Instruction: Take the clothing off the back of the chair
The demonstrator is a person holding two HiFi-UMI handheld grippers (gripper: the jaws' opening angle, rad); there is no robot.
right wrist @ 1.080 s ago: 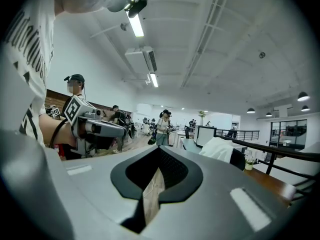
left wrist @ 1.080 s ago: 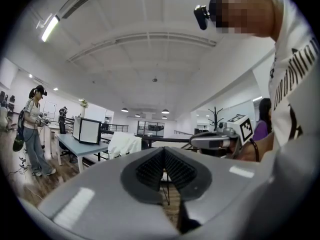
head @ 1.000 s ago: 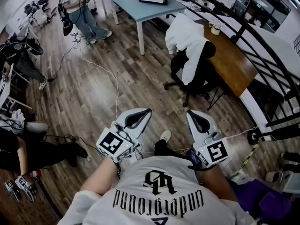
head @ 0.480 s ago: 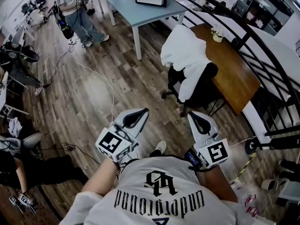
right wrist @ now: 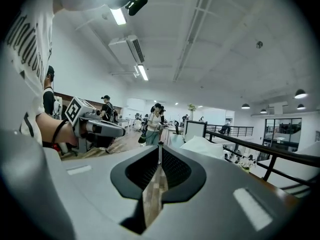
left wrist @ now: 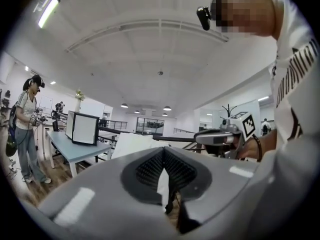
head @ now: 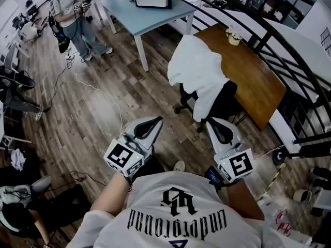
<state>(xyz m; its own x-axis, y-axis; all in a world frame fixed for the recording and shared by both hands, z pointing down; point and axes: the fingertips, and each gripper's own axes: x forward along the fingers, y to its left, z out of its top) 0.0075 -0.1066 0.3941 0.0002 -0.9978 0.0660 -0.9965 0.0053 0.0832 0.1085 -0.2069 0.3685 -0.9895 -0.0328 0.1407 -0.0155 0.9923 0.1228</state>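
Evidently holds left gripper (head: 154, 122) and right gripper (head: 214, 124) empty, jaws together, aimed at the white garment (head: 198, 72) draped, seemingly loosely, over the chair (head: 226, 101): not yet within reach.

The white clothing (head: 197, 72) hides most of the black chair (head: 227, 105)

clothing (head: 196, 71): white | chair (head: 227, 101): black | desk (head: 249, 72): brown | table (head: 150, 14): pale blue | floor (head: 103, 107): grey-brown planks
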